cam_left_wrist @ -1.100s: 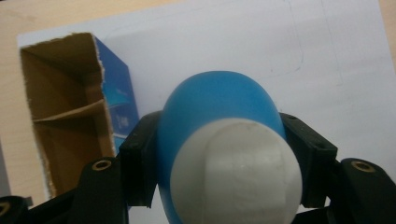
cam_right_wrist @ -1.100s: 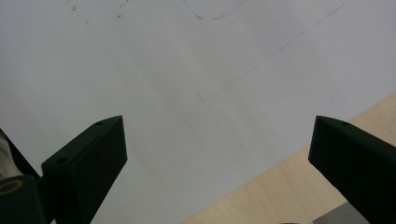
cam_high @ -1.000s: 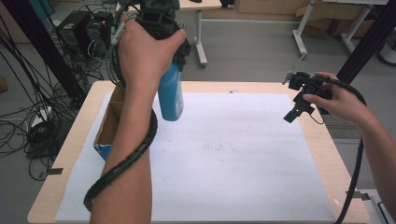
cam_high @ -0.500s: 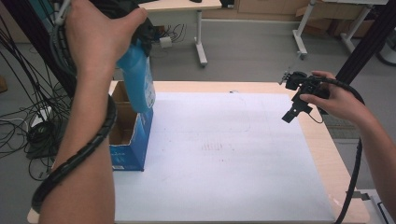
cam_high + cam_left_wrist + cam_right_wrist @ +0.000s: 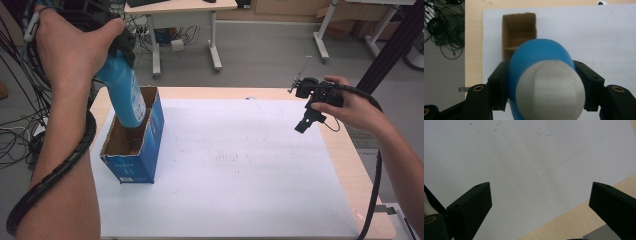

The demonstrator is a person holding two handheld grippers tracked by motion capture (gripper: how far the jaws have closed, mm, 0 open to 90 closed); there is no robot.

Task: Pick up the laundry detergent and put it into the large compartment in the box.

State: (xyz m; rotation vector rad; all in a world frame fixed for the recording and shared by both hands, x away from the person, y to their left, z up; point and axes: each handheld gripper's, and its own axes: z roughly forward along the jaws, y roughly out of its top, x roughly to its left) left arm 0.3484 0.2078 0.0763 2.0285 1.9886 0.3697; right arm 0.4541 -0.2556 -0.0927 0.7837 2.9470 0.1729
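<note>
We see a blue bottle point(image 5: 126, 95) at the upper left of the high view, tilted, its lower end dipping into the open top of a blue cardboard box point(image 5: 145, 152). In the left gripper view the bottle point(image 5: 539, 57) sits low in the middle of the frame, its pale grey cap point(image 5: 550, 90) facing the camera, and the box point(image 5: 519, 32) lies beyond it in the upper left, brown inside with a divider across its interior.

The left gripper point(image 5: 544, 87) has its jaws clamped on the bottle's body, one black pad pressing on each side just behind the cap. In the high view the person's left hand point(image 5: 70, 50) wraps the gripper at the upper left corner, and a black ribbed cable loops down around the forearm.

The box stands upright on a white sheet point(image 5: 240, 170) that covers most of the table point(image 5: 350, 165), near the sheet's left edge; light wood shows around the sheet's borders.

At the right of the high view we find the right gripper point(image 5: 306, 122), held in the person's right hand point(image 5: 350, 107) above the sheet's right part, well apart from the bottle and box. In the right gripper view its jaws stand wide with nothing between them, over the white sheet point(image 5: 524, 170) and a strip of wooden table edge at the lower right.
</note>
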